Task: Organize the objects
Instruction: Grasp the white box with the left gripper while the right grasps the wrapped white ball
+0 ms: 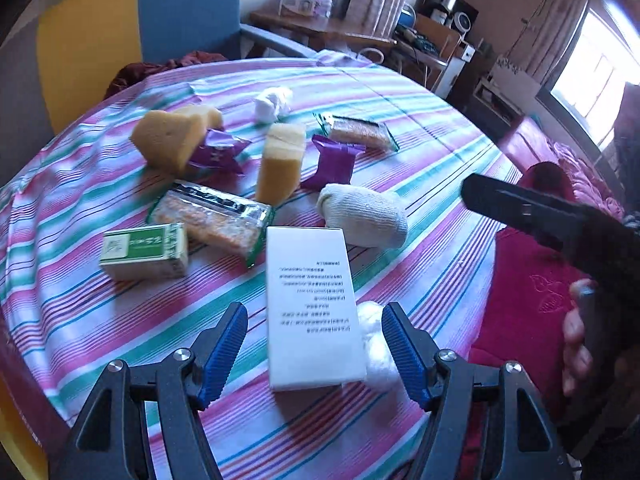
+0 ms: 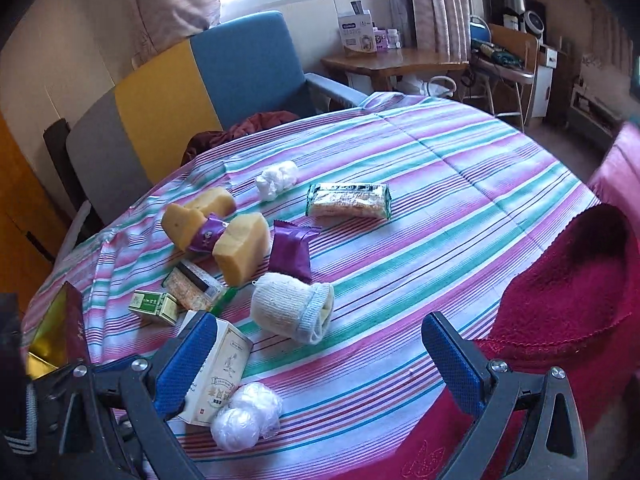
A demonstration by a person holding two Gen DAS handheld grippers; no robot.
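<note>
My left gripper (image 1: 316,350) is open over the striped tablecloth (image 1: 420,152). A white box with printed text (image 1: 310,304) lies flat between its blue pads without touching them, and a white plastic ball (image 1: 374,344) sits by the right pad. My right gripper (image 2: 320,360) also stands open, with bare cloth between its fingers. The same box (image 2: 222,376) and two white plastic balls (image 2: 248,412) lie by its left finger. Further in are a rolled cream sock (image 2: 292,308), yellow sponges (image 2: 240,248), purple packets (image 2: 290,254), wrapped snack bars (image 2: 348,198) and a small green box (image 2: 154,304).
A red cloth (image 2: 560,300) covers the table's right edge. A gold and maroon box (image 2: 60,328) stands at the near left. A blue, yellow and grey armchair (image 2: 240,64) is behind the table. A white wad (image 2: 276,178) lies near the far side. The right gripper's black body (image 1: 540,216) reaches in from the right, held by a hand (image 1: 576,340).
</note>
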